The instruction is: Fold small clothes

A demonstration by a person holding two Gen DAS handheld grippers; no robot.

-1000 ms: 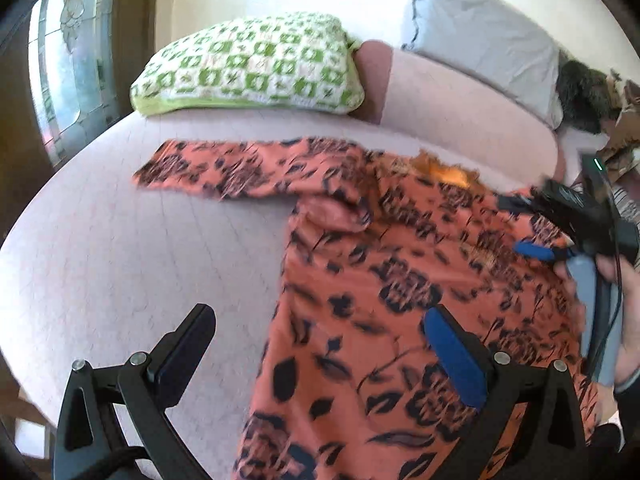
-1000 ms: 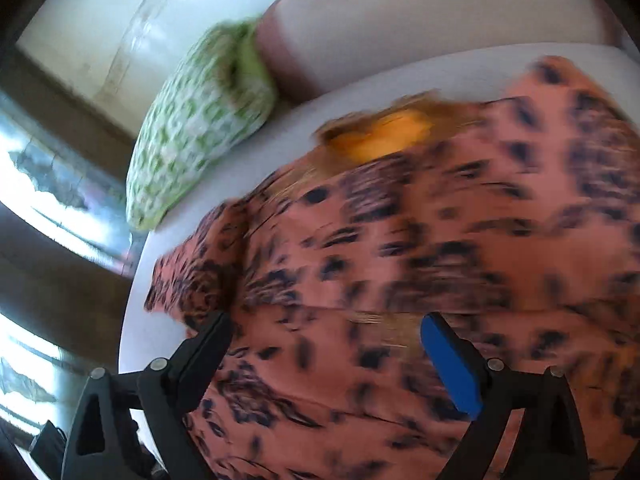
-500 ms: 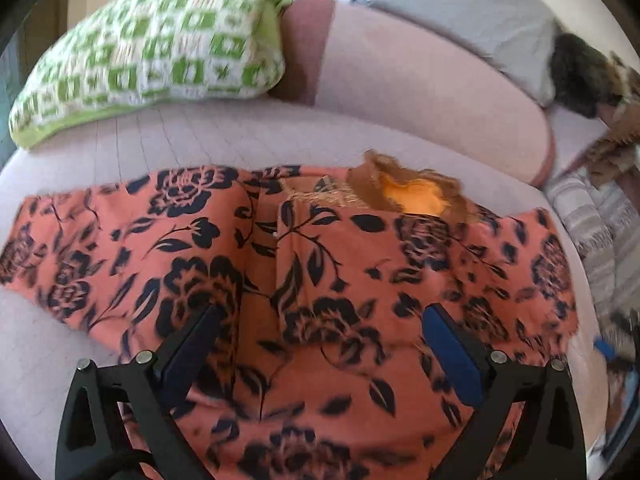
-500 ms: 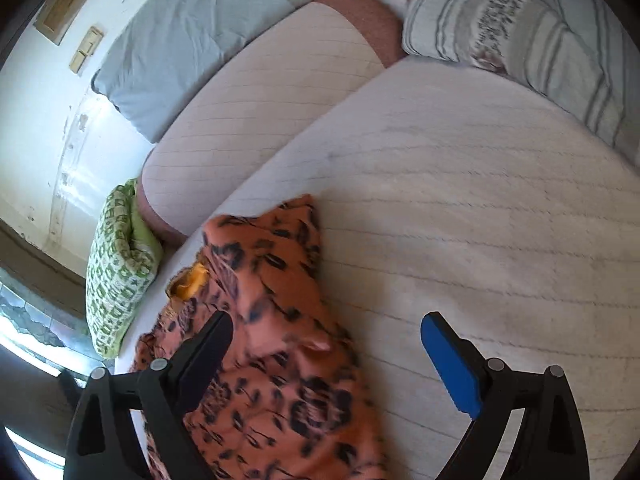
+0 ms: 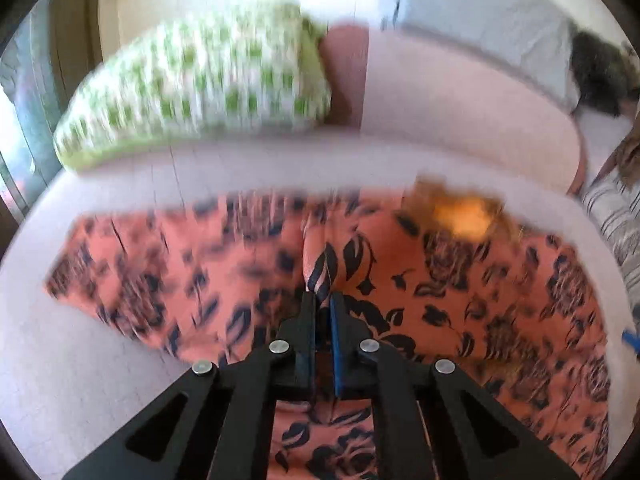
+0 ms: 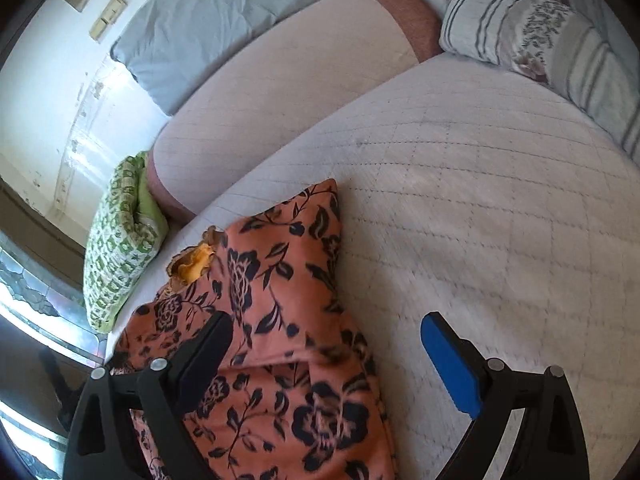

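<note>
An orange garment with black flowers lies spread on a pale quilted bed; its yellow-lined neck opening faces the pillows. My left gripper is shut on a pinched ridge of the garment near its middle, where the cloth bunches up between the fingertips. In the right wrist view the same garment runs under my right gripper, which stands wide open over the garment's right edge with the cloth below it and nothing pinched. The left wrist view is blurred.
A green-and-white checked pillow and a long pink bolster lie at the head of the bed, with a grey pillow behind. Striped cushions sit at the far right. The bedspread stretches right of the garment.
My left gripper has shut on a fold of the garment; half a second ago it stood open above it. The right gripper has stayed open and has hardly moved over the garment's right edge.
</note>
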